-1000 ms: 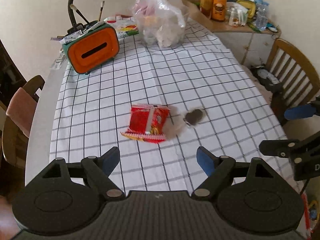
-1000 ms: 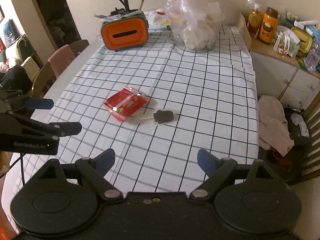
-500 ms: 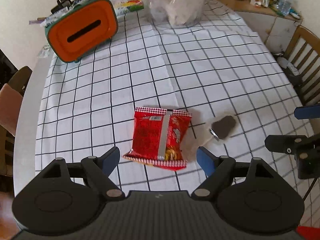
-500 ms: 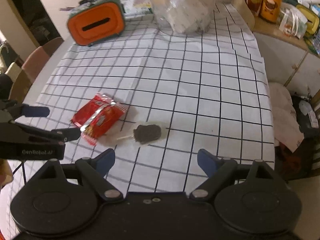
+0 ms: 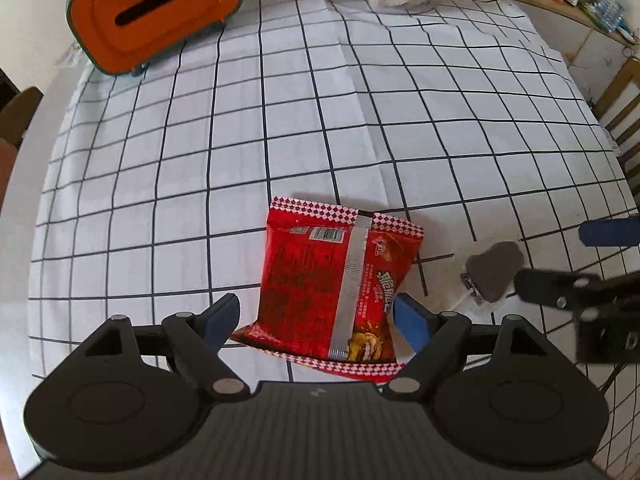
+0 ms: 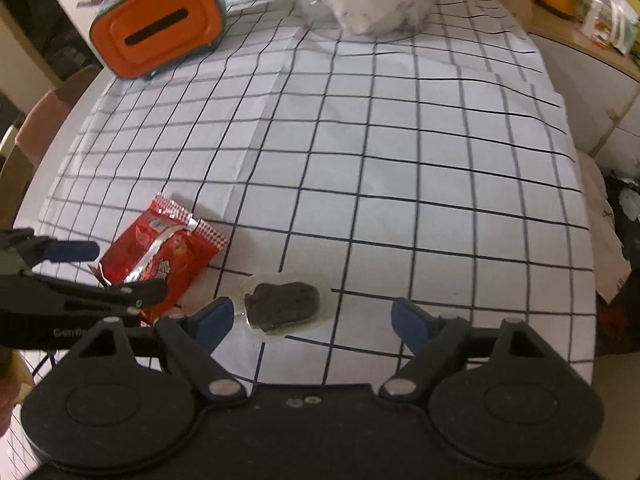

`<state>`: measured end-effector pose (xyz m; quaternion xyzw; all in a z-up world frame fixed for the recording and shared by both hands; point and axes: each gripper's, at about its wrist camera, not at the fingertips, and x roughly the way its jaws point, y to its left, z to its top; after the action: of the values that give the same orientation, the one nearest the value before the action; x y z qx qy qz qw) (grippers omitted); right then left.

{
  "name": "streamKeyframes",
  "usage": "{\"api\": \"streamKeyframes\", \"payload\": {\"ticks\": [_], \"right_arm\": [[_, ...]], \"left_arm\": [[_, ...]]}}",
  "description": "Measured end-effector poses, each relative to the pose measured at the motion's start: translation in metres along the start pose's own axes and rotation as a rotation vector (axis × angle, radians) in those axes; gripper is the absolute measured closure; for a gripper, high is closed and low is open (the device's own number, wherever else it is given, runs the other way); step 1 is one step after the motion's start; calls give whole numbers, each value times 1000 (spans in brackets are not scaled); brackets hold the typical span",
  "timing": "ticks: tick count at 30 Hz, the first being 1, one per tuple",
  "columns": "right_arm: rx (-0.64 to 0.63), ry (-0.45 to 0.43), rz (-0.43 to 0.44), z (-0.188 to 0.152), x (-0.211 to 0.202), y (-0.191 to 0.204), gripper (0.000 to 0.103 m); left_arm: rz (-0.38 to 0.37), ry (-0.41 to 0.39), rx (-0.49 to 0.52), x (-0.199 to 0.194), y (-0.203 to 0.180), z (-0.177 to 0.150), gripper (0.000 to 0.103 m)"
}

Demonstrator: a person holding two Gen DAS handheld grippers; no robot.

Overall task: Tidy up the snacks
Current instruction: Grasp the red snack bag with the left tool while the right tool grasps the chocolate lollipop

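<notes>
Red snack packet [image 5: 336,288] lies flat on the checked tablecloth [image 5: 280,120], between the wide-spread jaws of the left gripper [image 5: 316,316]. Just right of the packet, a dark clear-wrapped snack [image 6: 282,306] sits between the right gripper's [image 6: 312,320] closing, untouching jaws.

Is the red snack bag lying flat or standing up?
Lying flat. The red snack bag rests on the checked tablecloth with its back seam and barcode facing up.
</notes>
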<state>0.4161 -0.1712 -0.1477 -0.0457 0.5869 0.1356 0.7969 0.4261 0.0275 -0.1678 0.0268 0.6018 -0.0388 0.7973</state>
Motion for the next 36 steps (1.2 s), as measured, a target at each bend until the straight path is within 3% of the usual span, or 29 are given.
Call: {"api": "streamKeyframes", "payload": {"ticks": [13,25,28,36], "right_arm": [[-139,26,25,-2,30,16,33],[-273,-25,-5,-11,31,29,48],[-277,-33,-5,-13,31,31,48],[-252,-32,17,-24,24,26,48]], "left_arm": [[-12,7,-50,21,0,1,19],[-8,-12,-74,22,-1,0,20],[-11,-28,-59,18,-3,-3,30],[-28,-30,-85,9,-1,-14,36]]}}
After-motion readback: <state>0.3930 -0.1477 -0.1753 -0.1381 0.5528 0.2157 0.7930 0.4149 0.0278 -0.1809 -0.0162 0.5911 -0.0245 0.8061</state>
